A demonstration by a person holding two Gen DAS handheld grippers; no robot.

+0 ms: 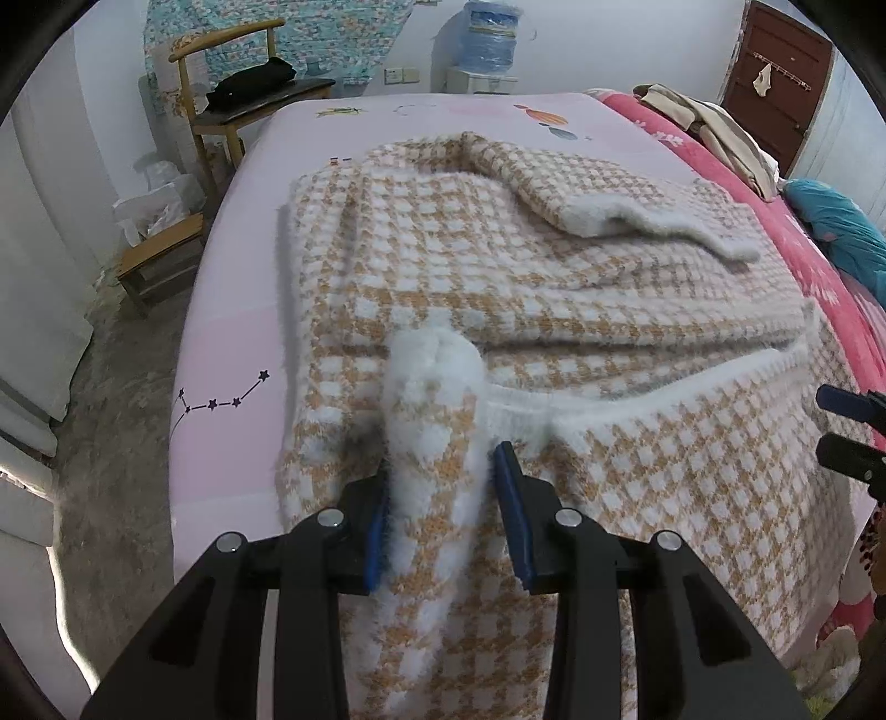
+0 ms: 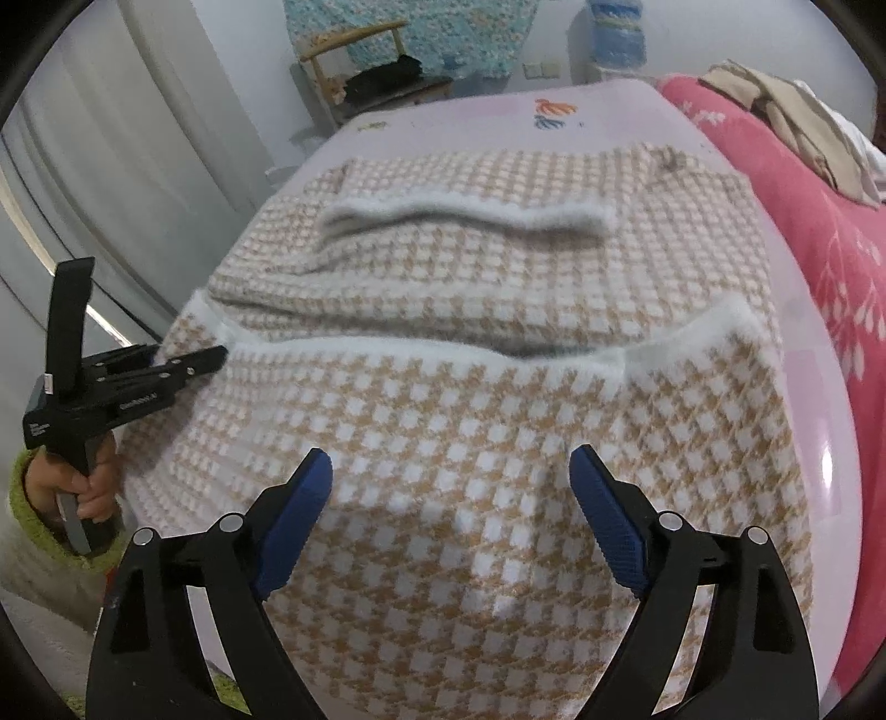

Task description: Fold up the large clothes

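Note:
A large fluffy sweater (image 1: 498, 266) in a tan and white check lies on the pink bed sheet (image 1: 243, 343), its hem part folded up over the body. My left gripper (image 1: 443, 471) is shut on a raised ridge of the sweater at its near left corner, and the white fuzzy edge bulges out past the pads. From the right wrist, the sweater (image 2: 470, 266) fills the middle and the left gripper (image 2: 216, 354) bites its left edge, held by a hand (image 2: 88, 493) in a green sleeve. My right gripper (image 2: 451, 457) hangs open above the near fabric, holding nothing.
A red flowered blanket (image 1: 819, 260) runs along the bed's right side with beige clothes (image 1: 714, 133) and a blue item (image 1: 841, 227) on it. A wooden chair (image 1: 232, 94) and a low stool (image 1: 160, 249) stand left of the bed. A water dispenser (image 1: 490, 39) stands behind.

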